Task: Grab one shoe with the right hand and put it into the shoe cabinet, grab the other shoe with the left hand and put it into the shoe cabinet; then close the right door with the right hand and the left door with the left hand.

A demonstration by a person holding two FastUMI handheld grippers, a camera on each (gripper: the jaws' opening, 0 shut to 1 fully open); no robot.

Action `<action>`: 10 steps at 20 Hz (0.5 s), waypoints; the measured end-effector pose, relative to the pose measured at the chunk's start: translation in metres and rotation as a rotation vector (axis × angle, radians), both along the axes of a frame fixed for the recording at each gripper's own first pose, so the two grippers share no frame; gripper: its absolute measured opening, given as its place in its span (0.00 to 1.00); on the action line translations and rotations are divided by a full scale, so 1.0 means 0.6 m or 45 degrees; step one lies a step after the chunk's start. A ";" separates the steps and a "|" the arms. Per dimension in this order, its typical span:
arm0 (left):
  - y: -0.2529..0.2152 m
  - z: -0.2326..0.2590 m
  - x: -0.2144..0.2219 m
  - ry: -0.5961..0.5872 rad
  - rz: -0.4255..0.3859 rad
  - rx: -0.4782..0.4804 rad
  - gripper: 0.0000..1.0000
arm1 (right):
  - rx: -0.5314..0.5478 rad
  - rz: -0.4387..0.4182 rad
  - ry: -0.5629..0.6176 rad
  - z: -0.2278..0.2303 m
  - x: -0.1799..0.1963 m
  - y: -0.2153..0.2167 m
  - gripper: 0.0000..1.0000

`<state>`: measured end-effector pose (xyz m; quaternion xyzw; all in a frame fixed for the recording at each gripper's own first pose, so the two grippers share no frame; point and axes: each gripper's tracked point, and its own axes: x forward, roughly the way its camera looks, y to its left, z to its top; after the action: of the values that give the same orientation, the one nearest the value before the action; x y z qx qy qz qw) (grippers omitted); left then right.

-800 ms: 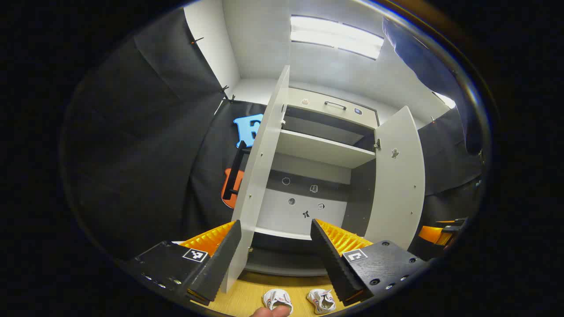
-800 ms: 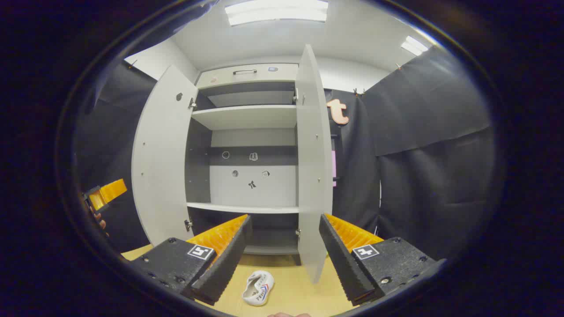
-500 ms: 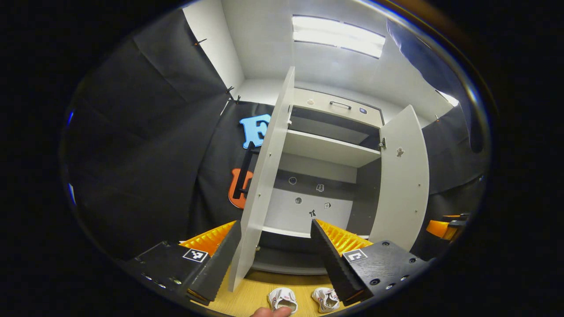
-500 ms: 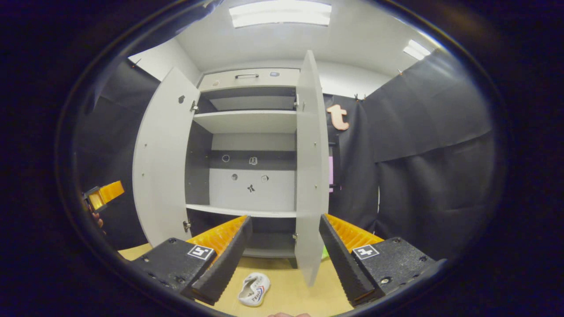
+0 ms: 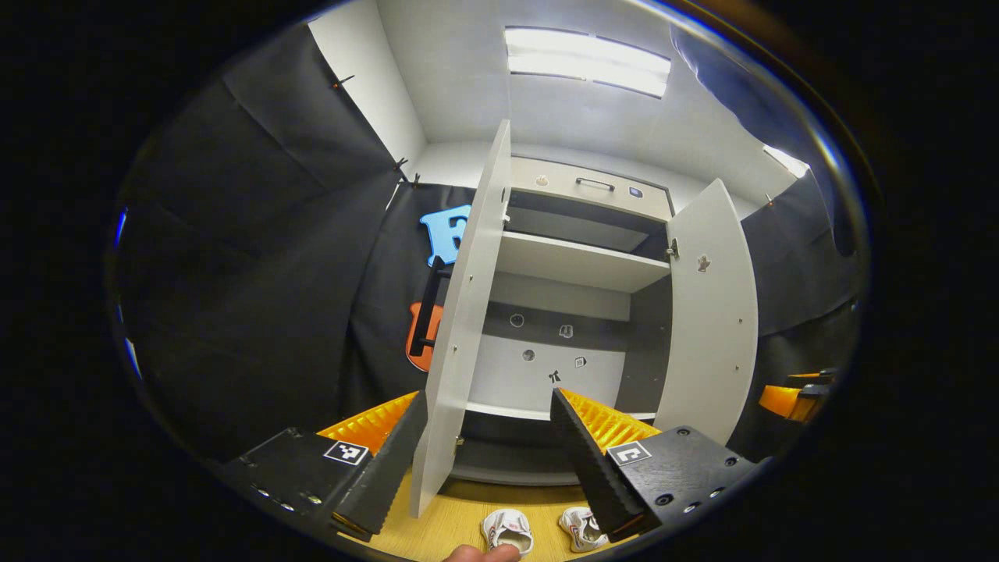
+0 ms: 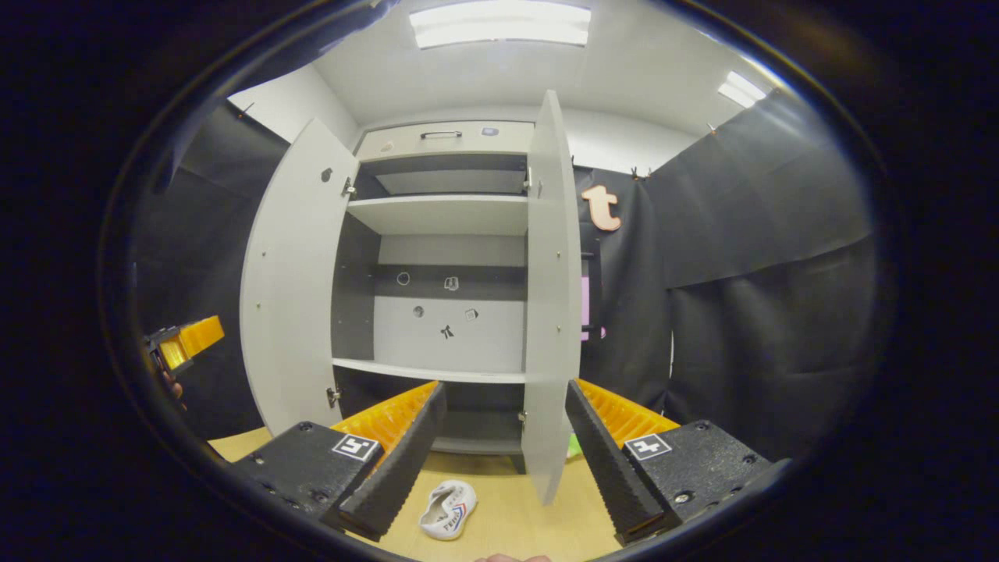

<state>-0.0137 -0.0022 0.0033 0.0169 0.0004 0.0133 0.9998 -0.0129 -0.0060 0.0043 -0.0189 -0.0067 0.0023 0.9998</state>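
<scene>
Both grippers' jaws apart, empty — shoes (image 5: 507, 531) partly cut off below the cabinet (image 5: 581, 265).

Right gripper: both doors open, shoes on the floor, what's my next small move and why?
Probably lower the right gripper toward the white shoe on the wooden floor. Its jaws stand open and empty, the shoe lies just below and ahead of them, and the cabinet shelves are bare with both doors swung wide.

Wooden floor (image 6: 515, 519); ceiling light (image 6: 499, 23)
</scene>
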 end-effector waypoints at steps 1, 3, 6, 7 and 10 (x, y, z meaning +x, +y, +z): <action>-0.001 0.001 0.001 -0.003 0.001 0.000 0.95 | 0.001 -0.001 0.003 0.001 -0.002 -0.001 0.99; -0.003 0.001 -0.001 -0.007 0.000 0.009 1.00 | 0.006 -0.005 0.002 0.001 -0.005 -0.005 0.99; -0.007 -0.003 -0.003 0.001 -0.004 0.017 1.00 | 0.012 -0.006 0.013 -0.004 -0.004 -0.006 0.99; -0.008 -0.003 -0.004 0.006 -0.002 0.017 1.00 | 0.017 0.004 0.014 -0.005 -0.003 -0.003 0.99; -0.003 -0.007 -0.007 0.015 0.013 0.029 1.00 | 0.028 0.036 0.053 -0.032 0.016 0.015 0.99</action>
<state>-0.0176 -0.0042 -0.0009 0.0285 0.0064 0.0184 0.9994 -0.0035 0.0028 -0.0147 -0.0080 0.0136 0.0167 0.9997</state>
